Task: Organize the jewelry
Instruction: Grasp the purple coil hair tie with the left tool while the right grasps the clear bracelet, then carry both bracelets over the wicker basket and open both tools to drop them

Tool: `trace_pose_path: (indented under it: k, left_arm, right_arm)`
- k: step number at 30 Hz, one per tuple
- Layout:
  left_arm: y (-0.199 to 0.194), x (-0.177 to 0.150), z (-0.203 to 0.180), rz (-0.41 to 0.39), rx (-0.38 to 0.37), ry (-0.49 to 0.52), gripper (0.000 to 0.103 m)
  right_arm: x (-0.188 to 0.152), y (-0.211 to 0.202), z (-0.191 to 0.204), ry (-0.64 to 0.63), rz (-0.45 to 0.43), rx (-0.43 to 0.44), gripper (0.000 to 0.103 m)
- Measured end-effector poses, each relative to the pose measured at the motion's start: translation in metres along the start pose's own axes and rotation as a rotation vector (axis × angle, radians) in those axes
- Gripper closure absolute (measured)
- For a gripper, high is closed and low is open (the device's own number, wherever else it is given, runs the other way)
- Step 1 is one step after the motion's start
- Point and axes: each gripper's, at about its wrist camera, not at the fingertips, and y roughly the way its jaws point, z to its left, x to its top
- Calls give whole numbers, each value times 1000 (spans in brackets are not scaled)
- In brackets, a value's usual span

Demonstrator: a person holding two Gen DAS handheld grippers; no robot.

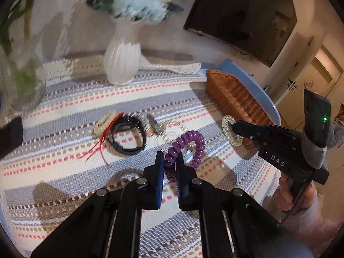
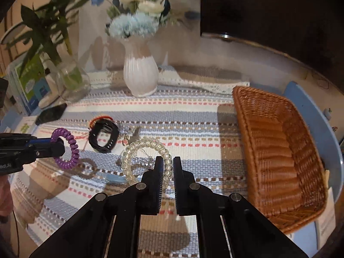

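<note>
The left claw (image 1: 169,161) is clenched on a purple coil band (image 1: 185,150), lifted above the striped tabletop (image 1: 64,172). The right claw (image 2: 167,165) grips a clear coil band (image 2: 146,152). Only the right wrist view shows the inside of the wicker basket (image 2: 279,150) to that claw's right; the left view shows a beaded bracelet (image 1: 105,122) ahead-left.

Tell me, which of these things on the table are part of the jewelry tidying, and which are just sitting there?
Part of the job:
purple coil band, held in the left gripper
clear coil band, held in the right gripper
black watch
beaded bracelet
wicker basket, likely where they go

Just lying about:
white vase
glass vase
phone
</note>
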Motion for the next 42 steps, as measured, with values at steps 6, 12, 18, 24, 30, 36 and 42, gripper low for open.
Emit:
trace_pose_path:
  k: [6,12,18,24,30,36,42]
  left_arm:
    - [0,40,-49,-16,-39,82,94]
    - [30,81,-118,-5,-89,177,94]
    - [104,113,-171,59,-144,193,94]
    - [171,117,-202,145,-169,194,94]
    - [180,112,-212,114,-182,209,90]
    - [154,108,-202,100,-190,208,70]
    - [98,94,-160,69,-182,176,70]
  right_arm:
    - [9,-49,-45,57,-81,-112,94]
    - [10,-68,-131,198,-89,-228,94]
    - [5,-43,-191,294,5,-256,94]
    - [-12,-15,-216,344,86,-237,94]
    - [-16,-6,-217,333,107,-235,93]
    - [-18,-15,-216,358,101,-210,89]
    - [-14,-38,-187,328,54,-189,84]
